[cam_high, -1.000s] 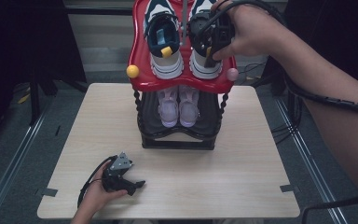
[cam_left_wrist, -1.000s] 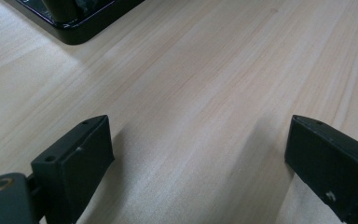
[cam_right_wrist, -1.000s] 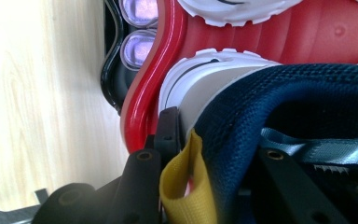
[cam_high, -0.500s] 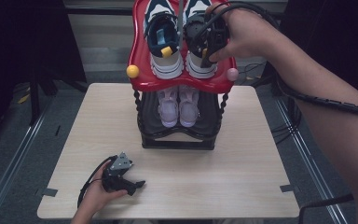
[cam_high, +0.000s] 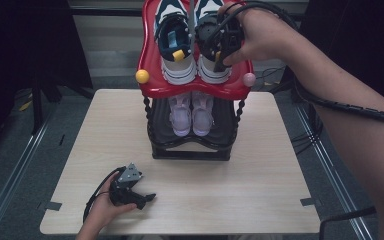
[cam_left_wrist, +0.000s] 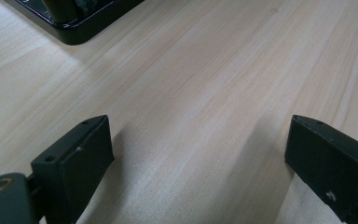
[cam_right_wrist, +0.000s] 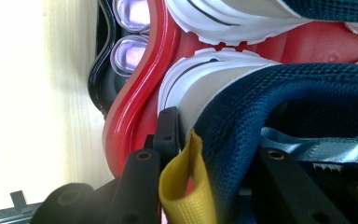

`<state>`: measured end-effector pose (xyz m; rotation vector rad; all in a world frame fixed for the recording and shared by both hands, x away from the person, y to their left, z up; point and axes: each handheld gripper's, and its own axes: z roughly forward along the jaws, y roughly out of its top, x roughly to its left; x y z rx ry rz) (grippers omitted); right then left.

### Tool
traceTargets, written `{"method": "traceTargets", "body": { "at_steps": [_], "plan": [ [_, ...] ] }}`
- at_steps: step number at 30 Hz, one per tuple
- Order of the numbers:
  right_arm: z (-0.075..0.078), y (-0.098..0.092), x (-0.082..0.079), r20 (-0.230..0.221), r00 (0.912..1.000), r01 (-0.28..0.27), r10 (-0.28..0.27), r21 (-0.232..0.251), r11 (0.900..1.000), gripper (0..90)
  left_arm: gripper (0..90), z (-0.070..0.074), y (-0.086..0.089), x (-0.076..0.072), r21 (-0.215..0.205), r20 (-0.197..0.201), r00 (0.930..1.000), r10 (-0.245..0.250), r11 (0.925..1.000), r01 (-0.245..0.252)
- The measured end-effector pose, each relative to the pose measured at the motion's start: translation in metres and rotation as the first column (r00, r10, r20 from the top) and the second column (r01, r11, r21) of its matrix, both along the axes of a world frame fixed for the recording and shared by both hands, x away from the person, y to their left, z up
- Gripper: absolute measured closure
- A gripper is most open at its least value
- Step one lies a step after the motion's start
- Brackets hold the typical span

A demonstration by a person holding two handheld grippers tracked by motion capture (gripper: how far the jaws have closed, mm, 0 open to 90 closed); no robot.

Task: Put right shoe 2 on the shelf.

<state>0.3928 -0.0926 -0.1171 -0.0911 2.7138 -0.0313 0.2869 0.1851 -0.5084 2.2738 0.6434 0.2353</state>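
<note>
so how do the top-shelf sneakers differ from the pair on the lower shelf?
The navy-and-white sneakers sit on the red top shelf; the pale lilac pair sits on the black lower shelf. The right gripper grips one navy sneaker's heel; the lilac pair is untouched. Both pairs sit side by side.

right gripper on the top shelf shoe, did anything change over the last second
Almost nothing. The right gripper stays clamped on the heel collar of the right-hand navy and white sneaker on the red top shelf, and the shoe has not lifted. The left gripper still rests open on the table. The pink shoes below are as before.
</note>
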Motion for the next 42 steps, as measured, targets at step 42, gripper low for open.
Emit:
{"method": "traceTargets", "body": {
  "at_steps": [42],
  "plan": [
    [0.0039, -0.0078, -0.0006, 0.03, 0.9982, 0.05, -0.052, 0.079, 0.996, 44.1, 6.9, -0.0003, 0.0, 0.0007, -0.004, 0.003, 1.0, -0.003, 1.0, 0.003]
  ]
}}
